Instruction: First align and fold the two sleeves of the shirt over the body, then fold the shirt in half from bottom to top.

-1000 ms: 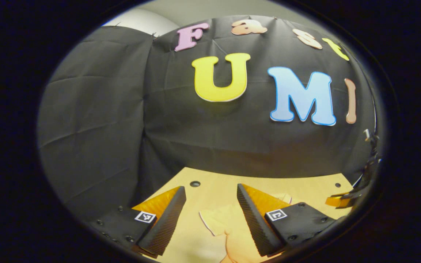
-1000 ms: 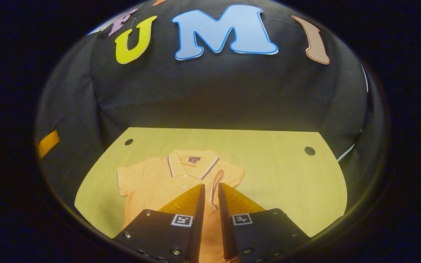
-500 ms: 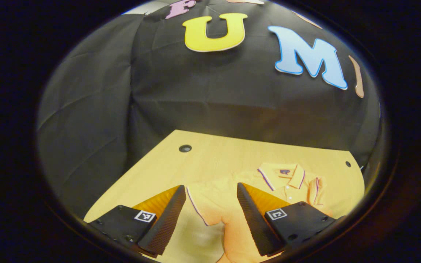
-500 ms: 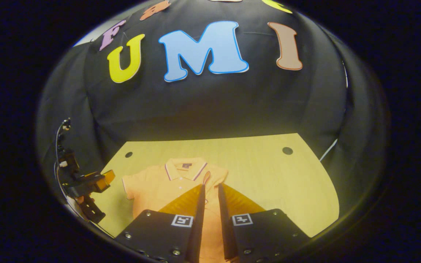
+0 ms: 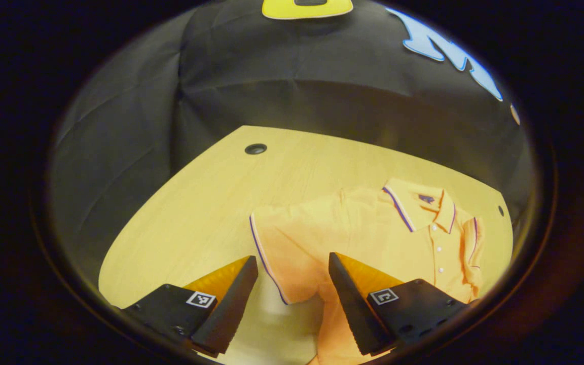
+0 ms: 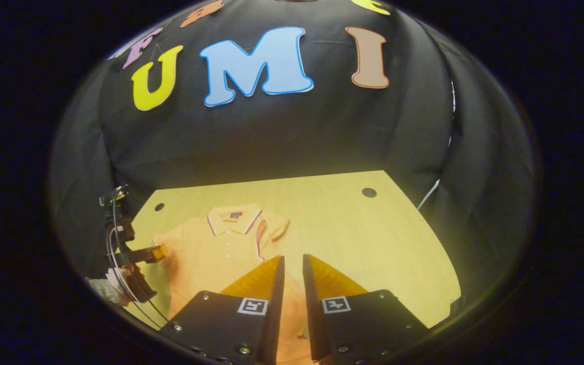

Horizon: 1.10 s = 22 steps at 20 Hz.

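One orange polo shirt (image 5: pixel 373 228) is laid flat, face up, on the pale wood-grain table (image 5: pixel 211 203), with its collar toward the black cloth wall. The collar and sleeve hems are edged with thin dark piping, and small white buttons are seen down the placket. In the left gripper view, one short sleeve (image 5: pixel 282 248) is spread out to the side, while the other sleeve (image 5: pixel 474 238) is already folded in over the body.

The left gripper (image 5: pixel 292 266) is held with its jaws wide apart above the spread sleeve; the sleeve's piped hem is seen in the gap, and nothing is gripped. Whether the fingertips touch the cloth cannot be told. Its inner finger faces are ribbed and wedge-shaped.

The right gripper (image 6: pixel 292 263) is held over the lower part of the shirt (image 6: pixel 221 248), its jaws nearly closed with a narrow slit left between them and nothing clamped. The left gripper (image 6: pixel 152 252) is also seen there, at the shirt's spread sleeve.

Round holes (image 5: pixel 255 148) are set in the tabletop near its far corners.
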Each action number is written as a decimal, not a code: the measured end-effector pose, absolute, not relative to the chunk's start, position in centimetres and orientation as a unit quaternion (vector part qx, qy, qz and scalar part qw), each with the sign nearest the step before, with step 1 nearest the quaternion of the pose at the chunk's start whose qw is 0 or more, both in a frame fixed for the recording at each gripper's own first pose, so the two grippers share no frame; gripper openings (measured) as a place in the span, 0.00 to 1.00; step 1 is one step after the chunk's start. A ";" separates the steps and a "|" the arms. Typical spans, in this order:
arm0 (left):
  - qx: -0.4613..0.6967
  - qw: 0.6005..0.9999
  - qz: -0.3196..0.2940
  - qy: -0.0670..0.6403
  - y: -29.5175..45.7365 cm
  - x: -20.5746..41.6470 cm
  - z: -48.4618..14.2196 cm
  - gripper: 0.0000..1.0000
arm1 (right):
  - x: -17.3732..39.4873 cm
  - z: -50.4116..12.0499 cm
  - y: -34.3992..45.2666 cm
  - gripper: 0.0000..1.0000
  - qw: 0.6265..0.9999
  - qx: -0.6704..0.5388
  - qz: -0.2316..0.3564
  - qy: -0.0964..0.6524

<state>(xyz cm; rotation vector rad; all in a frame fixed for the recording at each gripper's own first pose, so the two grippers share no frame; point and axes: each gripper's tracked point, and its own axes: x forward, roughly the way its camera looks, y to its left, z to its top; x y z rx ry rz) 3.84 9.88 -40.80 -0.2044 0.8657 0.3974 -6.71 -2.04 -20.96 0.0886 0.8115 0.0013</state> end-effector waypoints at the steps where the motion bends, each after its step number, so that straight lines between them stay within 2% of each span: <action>1: -0.103 0.880 0.191 0.422 9.8 3.7 -41.6 0.95 | -6.9 -21.2 -2.1 0.21 0.916 0.043 -0.003 0.398; 2: -0.108 0.876 0.192 0.429 9.7 3.6 -42.3 0.95 | -7.1 -21.3 -2.1 0.24 0.915 0.043 -0.006 0.400; 5: -0.120 0.863 0.200 0.448 9.8 2.7 -43.5 0.95 | -7.2 -21.8 -1.9 0.24 0.913 0.045 -0.012 0.405; 13: -0.091 0.870 0.210 0.437 9.7 2.9 -43.9 0.95 | -7.0 -23.0 -0.4 0.24 0.906 0.056 -0.009 0.419; 15: -0.088 0.871 0.205 0.437 9.4 3.2 -43.8 0.92 | -7.1 -23.3 -0.1 0.24 0.905 0.059 -0.008 0.422; 20: -0.082 0.878 0.189 0.433 9.1 3.7 -43.8 0.36 | -7.5 -23.7 -0.2 0.24 0.903 0.058 -0.009 0.426; 21: -0.075 0.876 0.185 0.439 9.1 3.8 -43.8 0.16 | -7.6 -23.8 -0.2 0.24 0.902 0.060 -0.010 0.427; 22: -0.064 0.875 0.181 0.444 9.2 3.7 -43.8 0.16 | -7.8 -23.9 -0.3 0.24 0.902 0.062 -0.012 0.428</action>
